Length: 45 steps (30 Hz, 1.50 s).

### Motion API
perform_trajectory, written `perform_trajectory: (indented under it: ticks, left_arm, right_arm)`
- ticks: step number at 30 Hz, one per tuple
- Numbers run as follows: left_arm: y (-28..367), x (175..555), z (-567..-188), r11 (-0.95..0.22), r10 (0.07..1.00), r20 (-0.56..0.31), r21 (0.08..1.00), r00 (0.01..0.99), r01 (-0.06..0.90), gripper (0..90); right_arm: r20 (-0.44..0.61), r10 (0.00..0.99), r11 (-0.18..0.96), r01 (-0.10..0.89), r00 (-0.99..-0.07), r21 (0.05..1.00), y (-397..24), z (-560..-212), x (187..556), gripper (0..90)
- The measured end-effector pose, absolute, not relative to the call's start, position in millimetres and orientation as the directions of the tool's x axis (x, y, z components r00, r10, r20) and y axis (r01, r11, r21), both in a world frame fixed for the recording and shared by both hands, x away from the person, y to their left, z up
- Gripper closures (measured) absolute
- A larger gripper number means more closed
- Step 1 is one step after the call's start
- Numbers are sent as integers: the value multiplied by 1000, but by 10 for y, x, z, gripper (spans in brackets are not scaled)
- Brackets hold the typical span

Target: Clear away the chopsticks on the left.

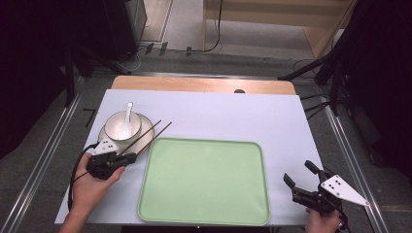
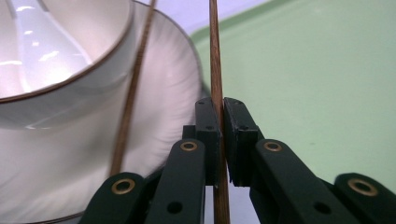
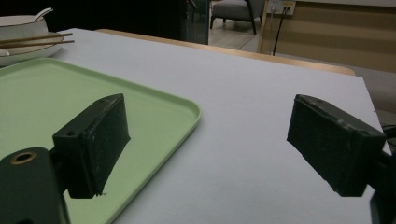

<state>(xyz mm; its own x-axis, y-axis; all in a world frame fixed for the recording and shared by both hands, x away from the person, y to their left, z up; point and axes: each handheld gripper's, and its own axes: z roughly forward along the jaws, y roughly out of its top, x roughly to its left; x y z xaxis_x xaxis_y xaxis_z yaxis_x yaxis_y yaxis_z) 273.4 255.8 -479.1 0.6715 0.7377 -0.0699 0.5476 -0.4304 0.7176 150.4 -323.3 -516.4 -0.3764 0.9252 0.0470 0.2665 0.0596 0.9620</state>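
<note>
Left gripper view is showing my left gripper (image 2: 220,126) pinching one chopstick (image 2: 215,70) between its pads, the jaws nearly together with only the thin brown stick between them. The second chopstick (image 2: 133,88) is lying free, leaning against the rim of the white bowl (image 2: 70,93). Taking the green tray (image 1: 204,179) as my landmark: in the high view I am holding the left gripper (image 1: 127,158) just beside the tray's far left corner, and both chopsticks are slanting up and away from there, one resting across the plate (image 1: 145,134) that is sitting under the bowl, just beyond that same corner. A white spoon (image 1: 128,116) is standing in the bowl.

My right gripper (image 1: 300,175) is hovering off the tray's near right corner, above the white table sheet (image 1: 233,116). In the right gripper view I am seeing its jaws spread wide apart with nothing between them, the tray's edge (image 3: 187,112) lying below the left jaw.
</note>
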Motion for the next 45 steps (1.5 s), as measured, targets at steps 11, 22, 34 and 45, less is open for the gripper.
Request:
perform_trajectory:
  ticks: [11, 22, 34, 45]
  left_arm:
    - [2269, 2470, -4892, -419, 714, -145, 695, 685, 584, 857]
    - [1959, 2289, -5051, -399, 705, -218, 665, 675, 632, 856]
    - [1853, 2233, -5173, -400, 738, -206, 634, 643, 662, 848]
    - [1870, 2286, -5164, -418, 699, -223, 643, 680, 641, 702]
  right_arm:
    - [48, 925, 60, 269, -377, 961, -3224, -5166, 1512, 130]
    - [44, 924, 65, 269, -379, 961, -3219, -5168, 1518, 130]
    - [46, 925, 61, 268, -378, 961, -3230, -5167, 1511, 130]
    - [40, 924, 68, 265, -381, 962, -3221, -5162, 1509, 130]
